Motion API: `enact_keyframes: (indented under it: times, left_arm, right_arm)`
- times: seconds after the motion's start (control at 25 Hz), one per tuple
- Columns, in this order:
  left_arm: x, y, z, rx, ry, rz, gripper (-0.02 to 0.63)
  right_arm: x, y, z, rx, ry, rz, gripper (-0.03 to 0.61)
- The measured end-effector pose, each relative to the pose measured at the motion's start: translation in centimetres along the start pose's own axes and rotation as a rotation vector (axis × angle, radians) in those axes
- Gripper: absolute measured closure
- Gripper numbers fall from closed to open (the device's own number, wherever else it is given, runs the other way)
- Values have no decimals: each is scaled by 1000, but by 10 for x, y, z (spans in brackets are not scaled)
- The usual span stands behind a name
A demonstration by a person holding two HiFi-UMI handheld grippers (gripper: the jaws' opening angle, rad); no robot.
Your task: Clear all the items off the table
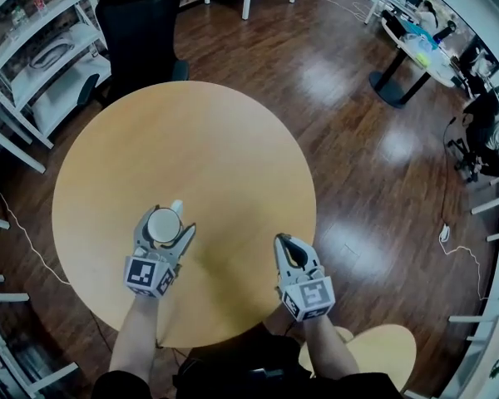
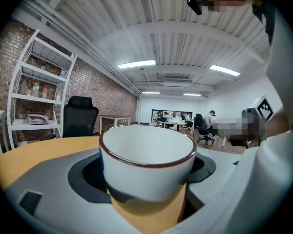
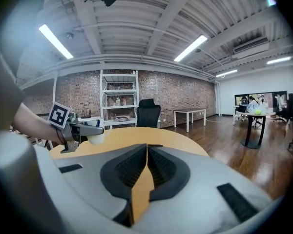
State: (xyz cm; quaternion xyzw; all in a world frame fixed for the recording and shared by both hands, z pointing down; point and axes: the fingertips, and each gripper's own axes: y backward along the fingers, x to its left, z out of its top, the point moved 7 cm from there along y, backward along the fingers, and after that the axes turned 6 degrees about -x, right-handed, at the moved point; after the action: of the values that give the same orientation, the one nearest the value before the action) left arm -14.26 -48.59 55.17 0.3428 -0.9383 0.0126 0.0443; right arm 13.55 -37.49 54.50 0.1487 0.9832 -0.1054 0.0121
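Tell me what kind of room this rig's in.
Probably an open-plan office or lab workspace: a round wooden table on a hardwood floor, a black office chair, white shelving against a brick wall, and desks with monitors further off.

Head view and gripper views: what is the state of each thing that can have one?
cup: upright, empty, held in the left gripper.
left gripper: shut on the cup.
right gripper: shut, holding nothing.
office chair: unoccupied.
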Motion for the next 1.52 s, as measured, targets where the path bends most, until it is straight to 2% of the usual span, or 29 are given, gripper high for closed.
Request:
enact_keyframes:
  times: [0.12,0.24,0.4,0.6,0.88,1.12,1.28,1.52]
  left_arm:
    - [13,28,17,-27,-23,2,202]
    - [18,56,35,-51,-8,-2,202]
    - [10,77,58,-96,-9,-47,202]
    - [-18,88,75,-148,4,-147,202]
    - [-74,74,86,-168,11,-365,202]
    - [-151,51,88,-160,35,-547,202]
    - [-214,29,98,-174,88,-666,202]
    - [-358,19,100,-183,116,-903,202]
  right_arm:
    - [19,4,15,-62,15,-12,568]
    - [39,14,29,-101,36,-14,568]
    - [55,34,54,-164,37,-37,568]
    - [63,72,74,-229,38,-108,568]
    - [66,152,81,-311,11,-264,568]
    - [44,244,66,-338,-57,-457,568]
    - [34,306,68,-358,-40,-574,568]
    - [15,450,57,-368,1,-857,568]
